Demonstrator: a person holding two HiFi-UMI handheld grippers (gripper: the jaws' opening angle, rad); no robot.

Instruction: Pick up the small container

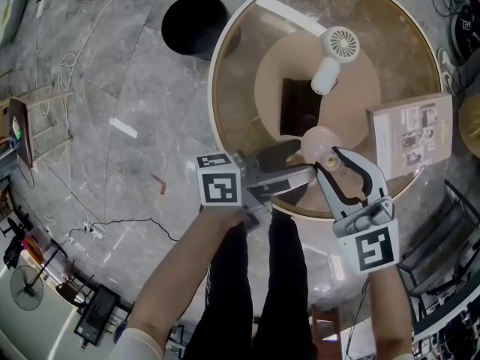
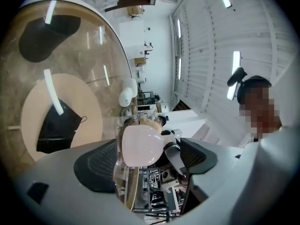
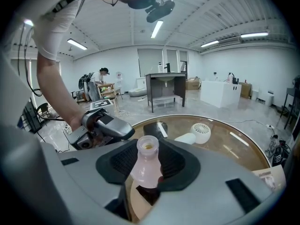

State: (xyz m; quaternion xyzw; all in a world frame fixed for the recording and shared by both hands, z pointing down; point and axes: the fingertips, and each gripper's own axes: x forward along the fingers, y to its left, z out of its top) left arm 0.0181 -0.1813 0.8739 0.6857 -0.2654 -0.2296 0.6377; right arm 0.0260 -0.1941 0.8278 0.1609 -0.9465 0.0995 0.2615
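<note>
A grey stone floor (image 1: 127, 73) lies all round, and a round glass worktop (image 1: 214, 103) with a tan rim fills the far right of the head view. Through the glass shows a pale round base (image 1: 270, 73) with a dark rectangular thing (image 1: 298, 105) on it. On the floor just left of the worktop's far edge stands a black bin (image 1: 193, 25). A printed booklet (image 1: 411, 135) lies on the glass at the right rim.

The left hand-held gripper (image 1: 304, 161) reaches in from the near left over the near rim of the worktop, with its marker cube (image 1: 219, 187) on the near side. Its jaws stand apart, released. In the left gripper view the pale rounded bottom of the container shows in the gap between the ribbed pads (image 2: 98, 165), close to the left one. I cannot tell whether it touches either pad.

The right hand-held gripper (image 1: 328, 158) comes up from the near right and meets the left one tip to tip. Its jaws are clenched on the small container (image 3: 148, 161), a pale pink bottle with an open neck. The bottle is held upright between the black pads over the near edge of the worktop.

A white hand fan (image 1: 332, 60) lies on the glass farther off, well apart from both hand-held grippers.
</note>
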